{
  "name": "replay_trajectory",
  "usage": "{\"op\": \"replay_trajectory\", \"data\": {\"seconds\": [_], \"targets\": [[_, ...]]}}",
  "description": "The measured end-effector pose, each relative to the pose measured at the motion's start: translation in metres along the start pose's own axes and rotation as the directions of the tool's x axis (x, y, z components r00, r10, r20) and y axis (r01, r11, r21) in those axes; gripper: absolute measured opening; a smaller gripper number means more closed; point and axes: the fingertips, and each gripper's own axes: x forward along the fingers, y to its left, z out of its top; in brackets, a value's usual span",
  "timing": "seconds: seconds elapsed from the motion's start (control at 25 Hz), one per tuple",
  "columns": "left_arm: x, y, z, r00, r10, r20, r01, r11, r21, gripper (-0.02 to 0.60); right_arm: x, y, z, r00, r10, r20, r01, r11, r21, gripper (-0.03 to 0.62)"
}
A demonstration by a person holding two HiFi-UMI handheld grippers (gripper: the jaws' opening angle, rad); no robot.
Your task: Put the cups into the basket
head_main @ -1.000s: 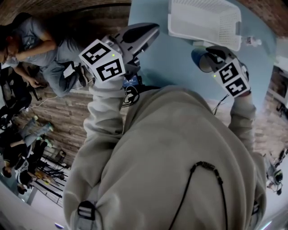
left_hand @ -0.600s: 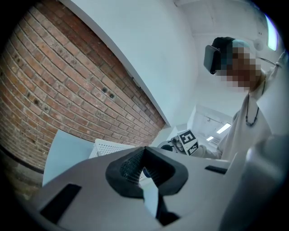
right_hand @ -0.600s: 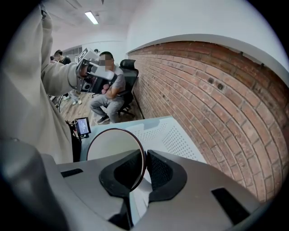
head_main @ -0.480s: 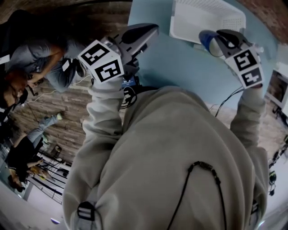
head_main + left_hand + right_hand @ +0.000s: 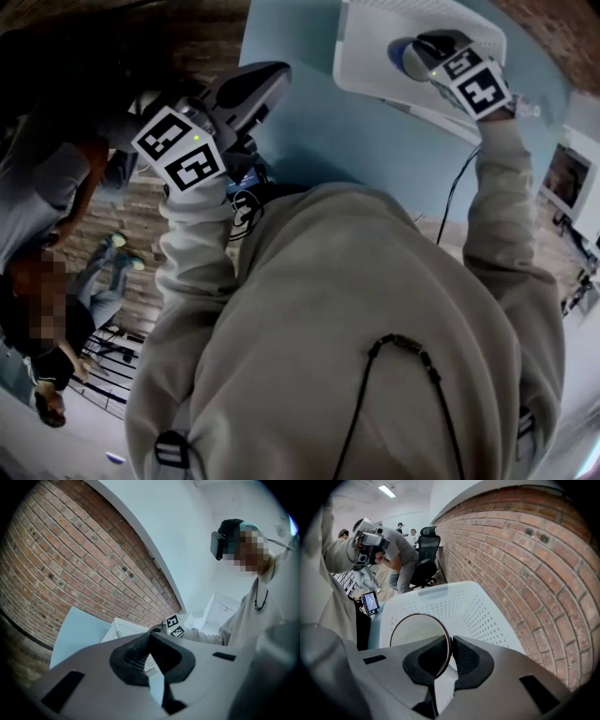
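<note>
since the earlier frames the right gripper has travelled forward, from above the table short of the basket, across its near rim, to a position over its interior. the cup has travelled with it. the left gripper has drifted a little toward the left edge of the head view and sits slightly lower in it.

meaning for the task: transport of this cup appears nearly complete. the cup hangs above the basket floor, not resting on it, so the remaining step is judged to be lowering and release. no other cups can be confirmed in any view.

tong state: the right jaws are narrow, with one pad inside and one outside the cup's wall, just below the dark rim. the cup's mouth faces the camera, tipped off upright. the left jaws stand drawn together at the tips with nothing between them; only the basket and the table show beyond.

pose: the right sleeve is stretched forward and the gripper points steeply down into the basket. the left arm is bent, its gripper held near level beside the table's near left edge, well apart from the basket.
</note>
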Motion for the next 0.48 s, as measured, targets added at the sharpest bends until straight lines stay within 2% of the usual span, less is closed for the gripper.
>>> {"op": "replay_trajectory", "data": {"seconds": [0.28,0.48], "targets": [[-0.003,0.014,-0.007,0.999,0.036,0.001,-0.036,0.999,-0.029,-0.003,0.092,0.011,-0.039,0.984,0.131,-0.121,-0.125,0.99,0.059,0.043],[-0.005,0.02,-0.012,0.999,0.053,0.007,-0.052,0.998,-0.042,-0.002,0.131,0.02,-0.058,0.971,0.189,-0.149,-0.169,0.976,0.136,0.043]]}}
